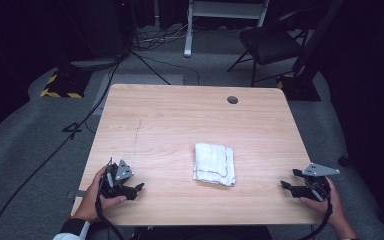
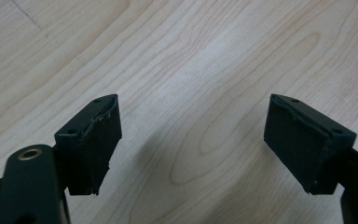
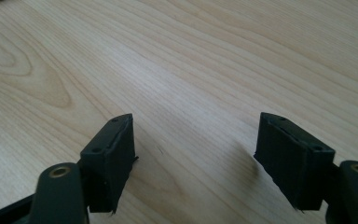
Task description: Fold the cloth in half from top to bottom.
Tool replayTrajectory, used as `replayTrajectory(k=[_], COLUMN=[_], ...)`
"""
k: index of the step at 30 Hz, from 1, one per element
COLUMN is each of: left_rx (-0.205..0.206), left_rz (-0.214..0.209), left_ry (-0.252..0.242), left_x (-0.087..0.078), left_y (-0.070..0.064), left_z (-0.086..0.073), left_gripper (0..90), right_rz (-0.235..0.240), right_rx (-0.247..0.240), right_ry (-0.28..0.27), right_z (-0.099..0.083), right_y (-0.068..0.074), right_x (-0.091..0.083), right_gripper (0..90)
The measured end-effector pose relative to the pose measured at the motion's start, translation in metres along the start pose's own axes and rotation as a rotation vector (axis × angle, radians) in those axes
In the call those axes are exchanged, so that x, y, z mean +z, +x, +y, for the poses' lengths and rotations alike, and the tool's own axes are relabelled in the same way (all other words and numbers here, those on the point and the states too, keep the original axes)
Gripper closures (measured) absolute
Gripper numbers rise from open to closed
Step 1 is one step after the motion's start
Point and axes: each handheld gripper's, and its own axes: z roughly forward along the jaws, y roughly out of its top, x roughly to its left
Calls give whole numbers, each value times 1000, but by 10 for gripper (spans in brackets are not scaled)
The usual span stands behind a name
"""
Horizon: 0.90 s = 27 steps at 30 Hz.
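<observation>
From the high view I saw the folded white towel (image 1: 214, 164) lying flat on the wooden table (image 1: 180, 120), a little right of centre and below the middle of the frame. My left gripper (image 1: 139, 189) sat at the lower left, near the table's front edge, held in a hand (image 1: 97, 195); its jaws stood released, and in the left gripper view (image 2: 192, 140) nothing but bare wood lay between them. My right gripper (image 1: 286, 181) was at the lower right, by the table's right edge, likewise spread wide with bare wood between the jaws in its own view (image 3: 195, 156). The towel lay between the two grippers, well apart from both.
</observation>
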Motion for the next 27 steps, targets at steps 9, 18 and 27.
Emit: replayTrajectory(k=[9, 18, 27], left_rx=[-106, -181, -186], left_rz=[-39, 1, 4], left_ry=[-37, -53, -52], left_x=[-7, -12, -12], left_y=[20, 21, 21], left_z=[-28, -38, -38], left_gripper=[185, 180, 177], right_rz=[-10, -15, -24], right_rx=[81, 93, 103], right_ry=[-23, -30, -29], right_z=[-12, -14, -13], right_y=[-1, -1, -2], right_x=[-6, -6, -4], right_gripper=[247, 239, 220])
